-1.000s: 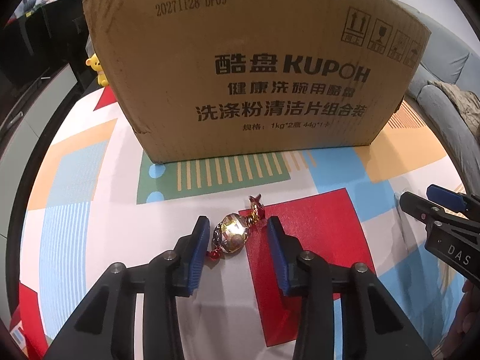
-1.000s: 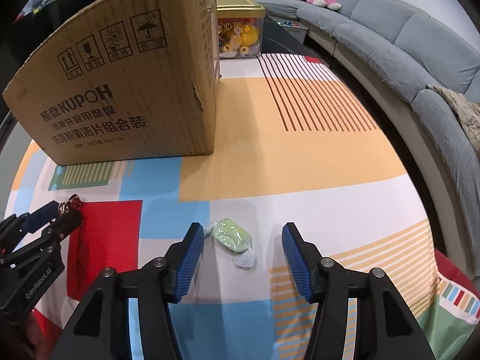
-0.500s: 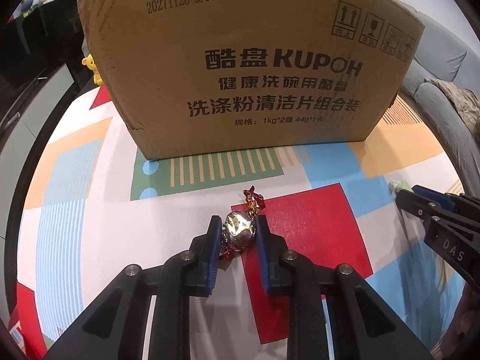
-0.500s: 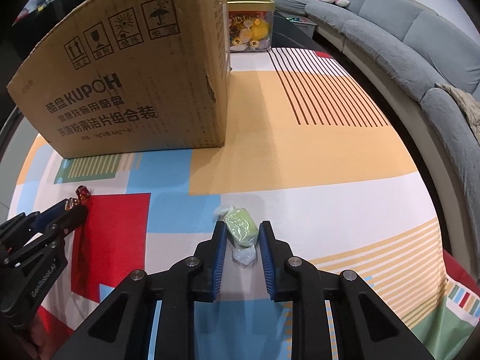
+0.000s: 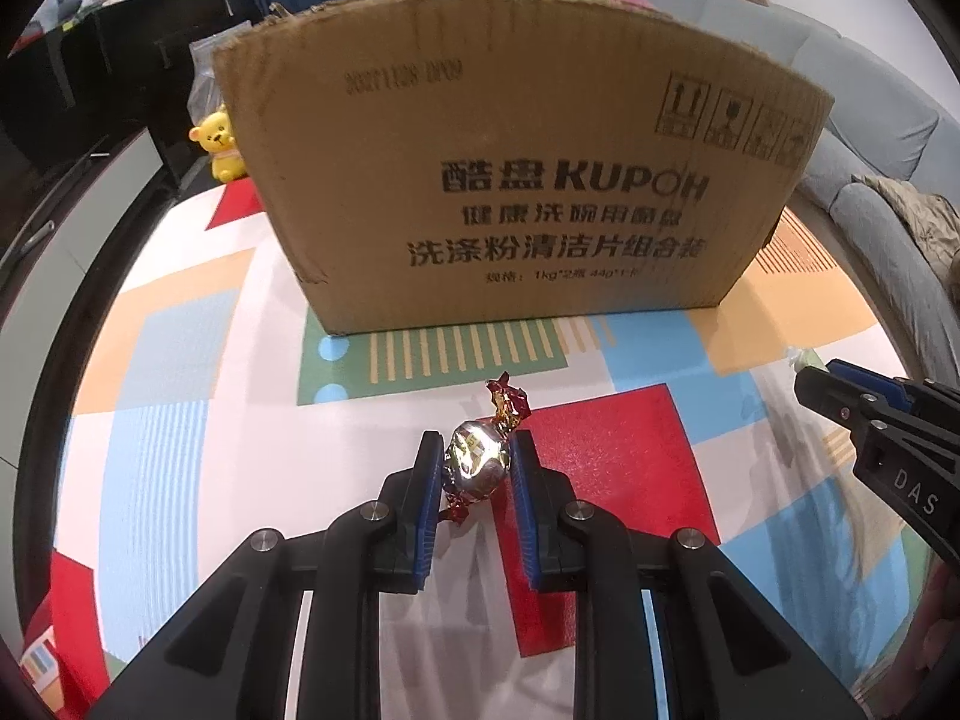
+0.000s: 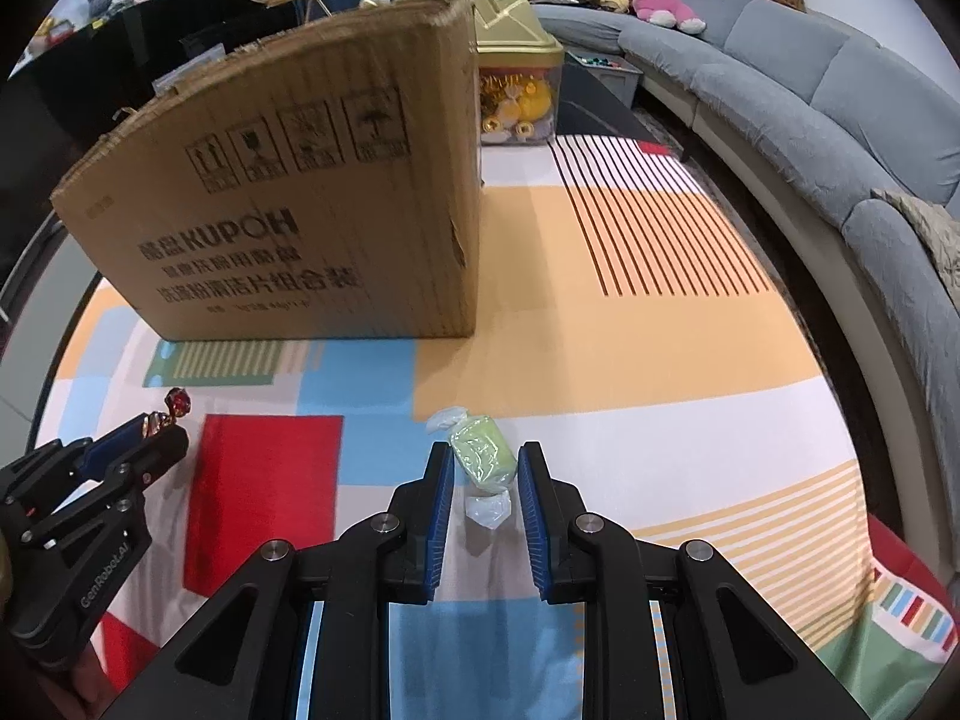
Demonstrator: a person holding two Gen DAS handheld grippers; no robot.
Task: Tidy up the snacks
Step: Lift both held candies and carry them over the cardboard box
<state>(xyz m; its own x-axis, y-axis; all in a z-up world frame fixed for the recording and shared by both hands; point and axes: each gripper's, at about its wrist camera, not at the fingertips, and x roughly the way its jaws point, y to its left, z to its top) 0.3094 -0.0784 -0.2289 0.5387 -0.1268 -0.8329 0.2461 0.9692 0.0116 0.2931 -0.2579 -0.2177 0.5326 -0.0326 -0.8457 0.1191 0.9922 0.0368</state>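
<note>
gripping foil candy (image 5: 477,463), green candy (image 6: 483,461)

Candies (image 5: 477,461) before box (image 5: 522,180), on mat (image 5: 180,360)

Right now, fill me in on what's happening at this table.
A person is sorting snacks with handheld tongs, one candy in each. The left tongs are shut on a foil-wrapped candy; the right tongs are shut on a green wrapped candy. Both candies look raised slightly above the patterned tablecloth, though that is hard to confirm. A cardboard box stands just ahead; nothing has gone in yet.
</note>
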